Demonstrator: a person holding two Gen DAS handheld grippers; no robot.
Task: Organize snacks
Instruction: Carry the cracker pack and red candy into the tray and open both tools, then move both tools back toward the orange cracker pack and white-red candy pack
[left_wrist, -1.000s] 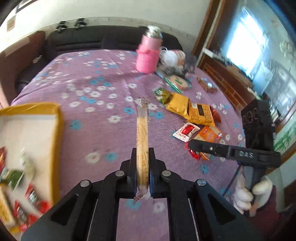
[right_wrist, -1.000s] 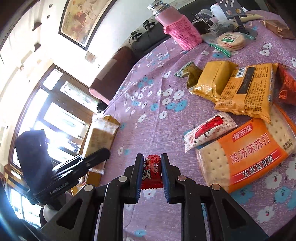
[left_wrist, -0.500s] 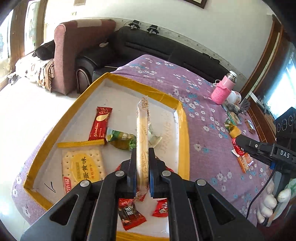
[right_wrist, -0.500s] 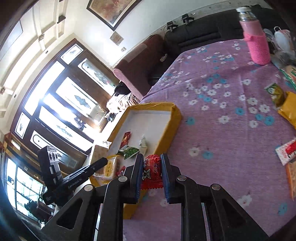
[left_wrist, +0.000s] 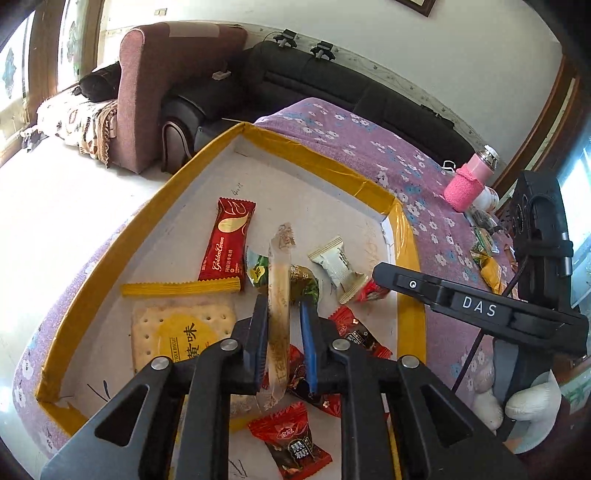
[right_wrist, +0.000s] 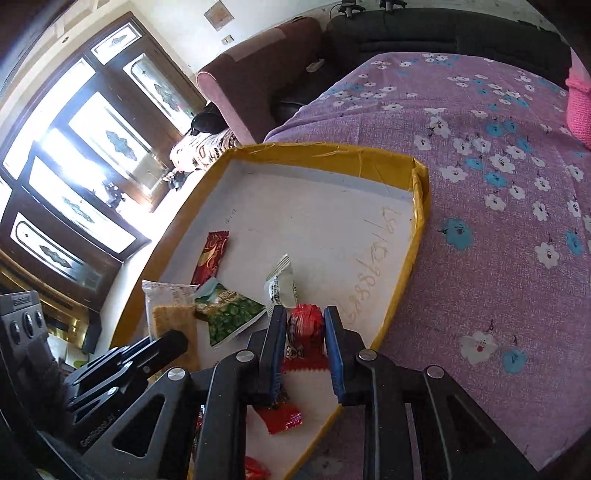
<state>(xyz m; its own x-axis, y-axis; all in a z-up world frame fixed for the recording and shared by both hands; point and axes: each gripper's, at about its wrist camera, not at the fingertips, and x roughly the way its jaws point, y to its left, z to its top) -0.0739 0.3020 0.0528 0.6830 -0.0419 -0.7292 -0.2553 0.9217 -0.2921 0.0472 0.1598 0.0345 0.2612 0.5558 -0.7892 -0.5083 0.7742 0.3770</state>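
A shallow yellow-rimmed tray (left_wrist: 325, 162) sits at the edge of the purple flowered table. It holds several snack packets. My left gripper (left_wrist: 283, 343) is over the tray with its jaws parted; a long tan snack stick (left_wrist: 279, 295) leans against the left finger, tilted. My right gripper (right_wrist: 303, 332) is above the tray's near right corner (right_wrist: 417, 229), jaws slightly apart, with a small red candy packet (right_wrist: 304, 332) between them; whether it is still pinched is unclear. The right gripper also shows in the left wrist view (left_wrist: 476, 306).
In the tray lie a dark red bar (left_wrist: 227, 243), a cracker pack (left_wrist: 181, 339), a green pea packet (right_wrist: 229, 317), a white packet (left_wrist: 336, 262) and red candies (left_wrist: 291, 443). A pink bottle (left_wrist: 467, 184) and more snacks stand far right. Sofas line the wall.
Both grippers came lower over the tray. The left jaws have opened and the stick now tilts loose. The right jaws have widened around the red candy.
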